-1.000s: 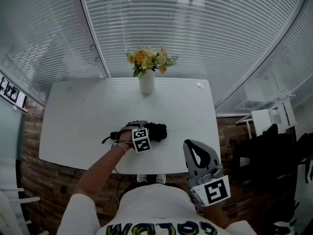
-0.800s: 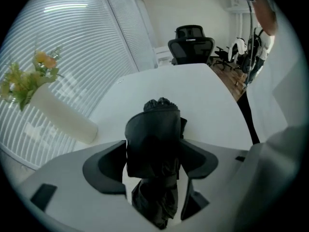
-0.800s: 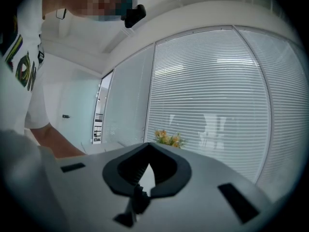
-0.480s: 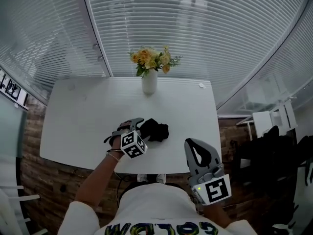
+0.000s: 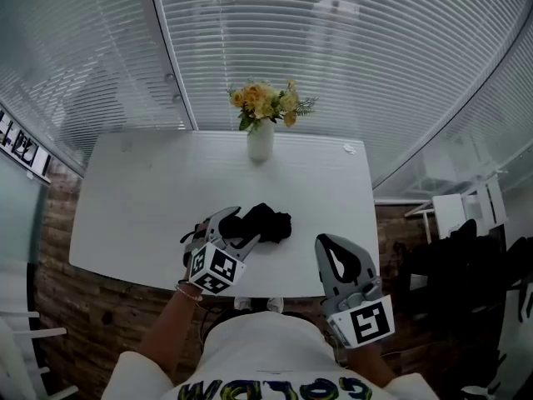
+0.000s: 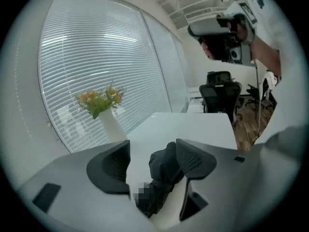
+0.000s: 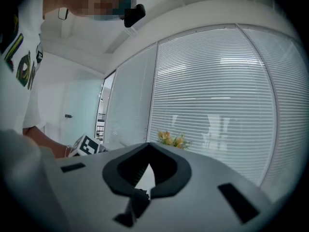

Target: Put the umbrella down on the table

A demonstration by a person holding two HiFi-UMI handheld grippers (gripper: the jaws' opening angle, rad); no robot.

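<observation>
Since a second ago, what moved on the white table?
The left gripper rose and drew back from the black folded umbrella. Its jaws are open and have just been closing slightly, not gripping it. The umbrella on the white table, the shut right gripper and the white vase of yellow flowers stayed put.

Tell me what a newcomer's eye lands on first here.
A crumpled black umbrella lies near the white table's front edge; the left gripper hovers over it, jaws wide though just closing slightly, nothing clamped between them. A white vase of yellow flowers stands at the far edge.
</observation>
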